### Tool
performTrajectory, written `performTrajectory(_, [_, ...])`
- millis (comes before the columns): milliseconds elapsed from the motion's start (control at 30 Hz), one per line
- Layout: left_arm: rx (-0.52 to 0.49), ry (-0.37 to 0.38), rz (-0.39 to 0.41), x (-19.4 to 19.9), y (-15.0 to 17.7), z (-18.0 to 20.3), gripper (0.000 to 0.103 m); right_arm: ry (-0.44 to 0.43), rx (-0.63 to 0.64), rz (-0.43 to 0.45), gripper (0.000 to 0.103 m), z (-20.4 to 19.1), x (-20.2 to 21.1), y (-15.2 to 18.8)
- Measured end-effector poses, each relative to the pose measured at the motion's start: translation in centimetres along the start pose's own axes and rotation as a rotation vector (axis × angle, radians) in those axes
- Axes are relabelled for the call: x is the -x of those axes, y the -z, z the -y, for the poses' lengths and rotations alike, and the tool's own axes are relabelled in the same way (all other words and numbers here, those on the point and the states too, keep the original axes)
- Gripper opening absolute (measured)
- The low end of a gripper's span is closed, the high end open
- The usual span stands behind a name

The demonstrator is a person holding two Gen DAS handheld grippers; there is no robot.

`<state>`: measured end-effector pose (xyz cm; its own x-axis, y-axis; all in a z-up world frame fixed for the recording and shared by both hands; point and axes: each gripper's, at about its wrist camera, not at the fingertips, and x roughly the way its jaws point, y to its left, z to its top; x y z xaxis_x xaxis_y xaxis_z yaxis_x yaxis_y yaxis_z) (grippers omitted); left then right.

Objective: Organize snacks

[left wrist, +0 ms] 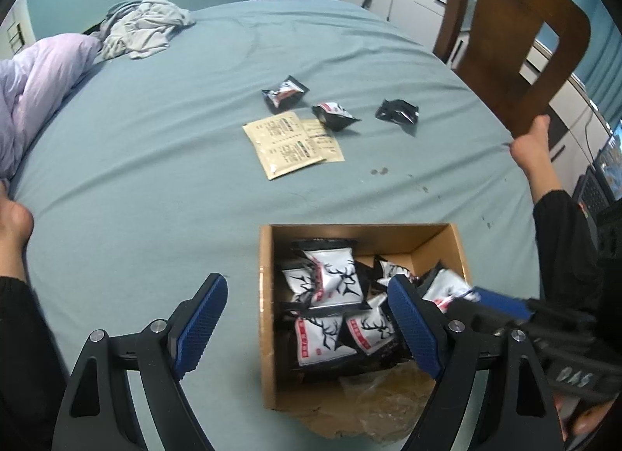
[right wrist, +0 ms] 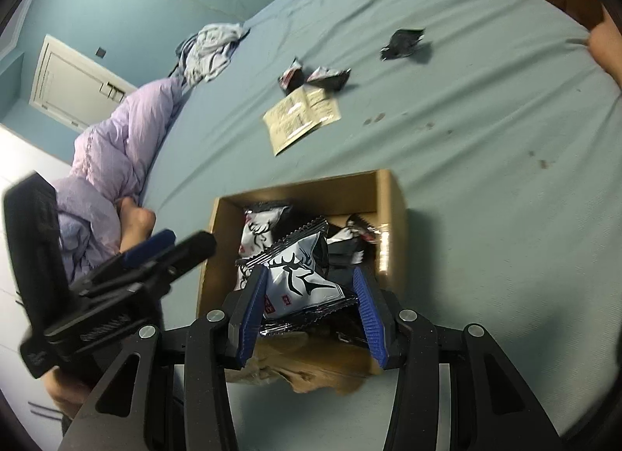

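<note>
snack packets [left wrist: 334, 284] in cardboard box [left wrist: 266, 295]

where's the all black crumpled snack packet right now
The all-black crumpled snack packet lies on the blue-green bed sheet, beyond the open cardboard box. In the left wrist view it is rightmost of the loose packets, beside the dark wooden chair.

**Left Jaws Wide, Right Jaws Clamped Over the Box**

Left gripper [left wrist: 307, 315] pitched steeply down above the near left corner of the cardboard box [left wrist: 266, 295], blue pads [left wrist: 202, 319] spread wide with nothing between them. Right gripper [right wrist: 309, 301] angled down over the near edge of the same box, jaws partly closed and pressing both sides of a white deer-print snack packet [right wrist: 301, 272]. Bare feet [left wrist: 532, 147] out to either side of the box, black sleeves [left wrist: 563, 249] flanking it.
</note>
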<state>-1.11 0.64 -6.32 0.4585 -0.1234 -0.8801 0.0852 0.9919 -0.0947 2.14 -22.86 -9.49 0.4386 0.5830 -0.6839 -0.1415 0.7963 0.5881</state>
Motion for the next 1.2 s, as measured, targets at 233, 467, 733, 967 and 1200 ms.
performTrajectory(233, [0.006, -0.003, -0.02, -0.3, 0.1, -0.7, 0.086, 0.019, 0.032, 0.008, 0.046, -1.0, -1.2, 0.1])
performTrajectory(467, [0.066, 0.036, 0.015, 0.7, -0.3, -1.6, 0.086, 0.015, -0.015, 0.033, 0.07, -0.5, 0.9, -0.3])
performTrajectory(733, [0.029, 0.033, 0.007, 0.9, -0.8, -1.0, 0.086, 0.031, -0.112, 0.146, 0.077, 2.0, 4.7, -1.2])
performTrajectory(967, [0.018, 0.034, -0.021, 0.5, -0.7, -1.0, 0.086, 0.101, -0.165, 0.138, 0.077, 4.2, 5.3, -0.8])
performTrajectory(1200, [0.024, 0.03, -0.039, -0.2, -0.5, -1.1, 0.086, 0.117, -0.225, 0.12, 0.077, 5.4, 4.8, -0.8])
